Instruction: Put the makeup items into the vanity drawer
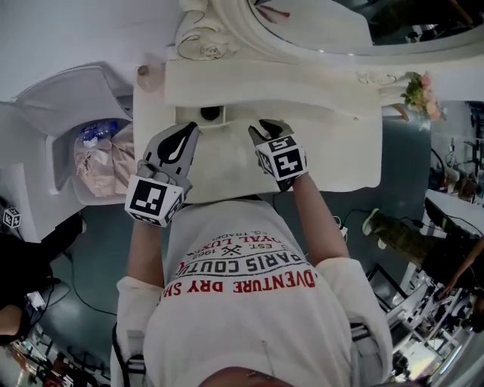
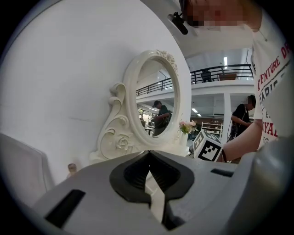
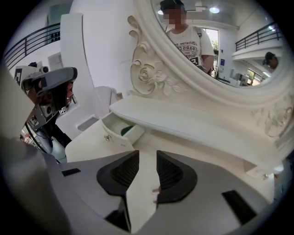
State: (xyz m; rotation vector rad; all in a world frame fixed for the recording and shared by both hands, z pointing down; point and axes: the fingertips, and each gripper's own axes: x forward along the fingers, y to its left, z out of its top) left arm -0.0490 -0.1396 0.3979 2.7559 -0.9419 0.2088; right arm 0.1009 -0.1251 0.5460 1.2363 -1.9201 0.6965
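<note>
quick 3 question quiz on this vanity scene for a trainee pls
1. True or false: the vanity drawer stands open.
2. Which has its jaws apart? A) left tongs B) right tongs
3. Fill in: the item showing inside the vanity drawer is ____ in colour.

Key: 1 true. 2 B; the left tongs are shut, and both are empty. 3 green.

The white vanity [image 1: 340,155] carries an oval mirror [image 1: 318,23], small flowers [image 1: 420,92] and a little bottle [image 1: 144,72].
</note>
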